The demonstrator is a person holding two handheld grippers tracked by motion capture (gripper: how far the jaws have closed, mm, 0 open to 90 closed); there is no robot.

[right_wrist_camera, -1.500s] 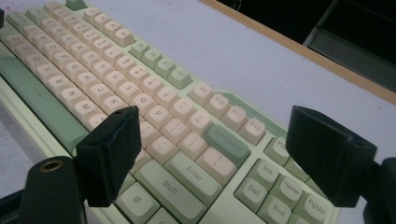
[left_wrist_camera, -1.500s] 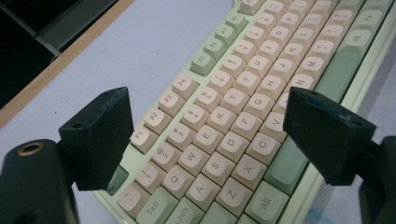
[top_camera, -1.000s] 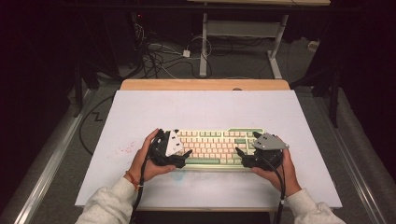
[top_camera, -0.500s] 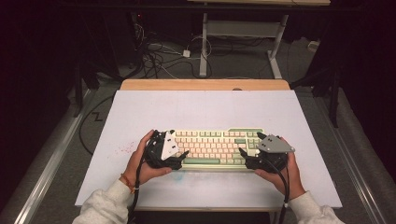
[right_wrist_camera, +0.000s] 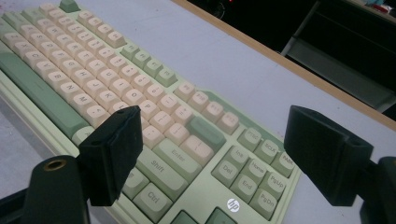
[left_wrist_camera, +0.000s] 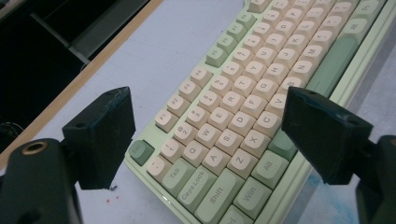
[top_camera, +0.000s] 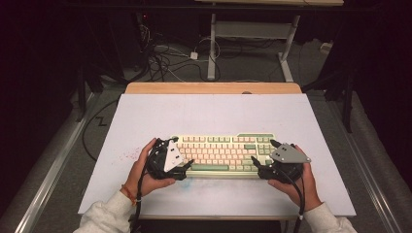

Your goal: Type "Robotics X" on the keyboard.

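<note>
Counter (top_camera: 214, 114): pale, flat surface carrying the keyboard near its front edge.
Keyboard (top_camera: 221, 151): mint-green case with cream keycaps, lying flat between both hands; it looks rigid and moderately heavy, with smooth plastic sides and keycaps that could pop off if pinched.
Hold: best taken at the two short ends, on the case rim, not the keys.
Left claw (left_wrist_camera: 205, 140): released, jaws straddling the left end.
Right claw (right_wrist_camera: 210, 154): released, jaws spread over the right end.
</note>
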